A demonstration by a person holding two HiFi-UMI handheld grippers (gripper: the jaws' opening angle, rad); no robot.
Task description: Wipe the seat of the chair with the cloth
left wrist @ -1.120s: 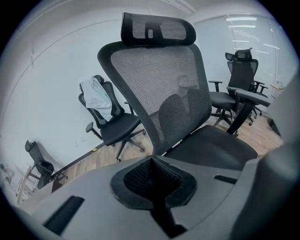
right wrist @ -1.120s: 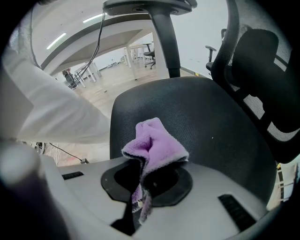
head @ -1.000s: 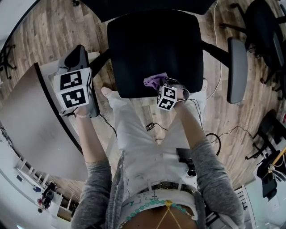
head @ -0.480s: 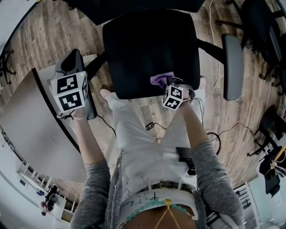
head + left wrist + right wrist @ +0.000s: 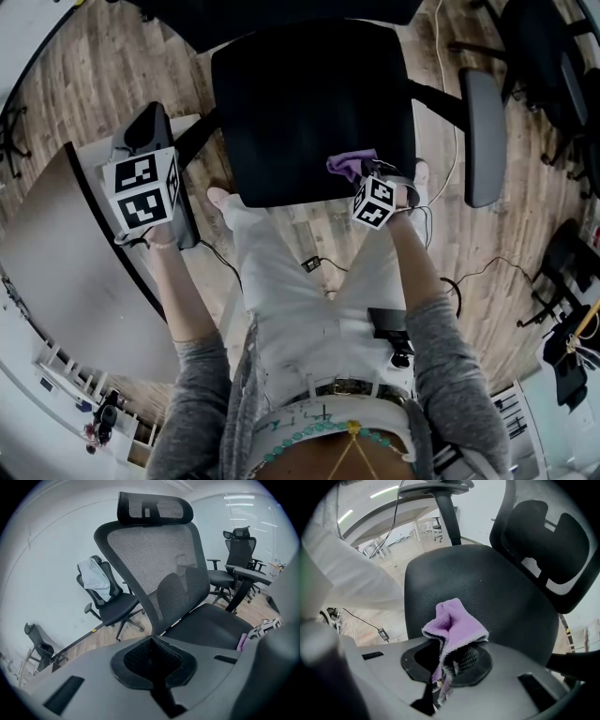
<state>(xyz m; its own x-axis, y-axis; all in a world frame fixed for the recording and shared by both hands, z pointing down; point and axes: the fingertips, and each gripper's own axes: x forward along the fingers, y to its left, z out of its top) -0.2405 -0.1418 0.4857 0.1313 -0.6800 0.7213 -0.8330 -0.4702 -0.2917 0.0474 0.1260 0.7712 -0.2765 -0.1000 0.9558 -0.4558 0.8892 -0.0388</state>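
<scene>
Head view: black chair seat [image 5: 314, 103] filling upper centre, over wooden floor [image 5: 84, 84]. Purple cloth [image 5: 347, 165] bunched over the seat's lower-right edge, pinched in the right gripper [image 5: 362, 180], marker cube just below it. At centre left, left gripper [image 5: 150, 131] off the seat, over the corner of a grey table [image 5: 66, 272], well apart from the cloth. Armrest [image 5: 483, 131] right of the seat. Thin black cable [image 5: 314, 265] on the floor beside white-trousered legs [image 5: 300, 300] at lower centre. More dark chairs [image 5: 553, 56] at the far right edge. Left gripper view: jaws closed together, nothing between them. Beyond, mesh backrest [image 5: 159, 573] with headrest [image 5: 154, 507] blocking much of the room. Seat at lower right, a sliver of cloth at its near edge beside the right gripper's metal parts. Second chair [image 5: 110, 606] at centre left, pale garment [image 5: 95, 579] draped over its back; third chair [image 5: 240, 550] at upper right. Right gripper view: jaws clamped on the cloth, purple fold standing up at centre and hiding part of the pads, seat directly behind; contact between cloth and seat not clear. Backrest at upper right, table at top, trouser leg at left, small power adapter [image 5: 383, 633] on the floor at lower left.
</scene>
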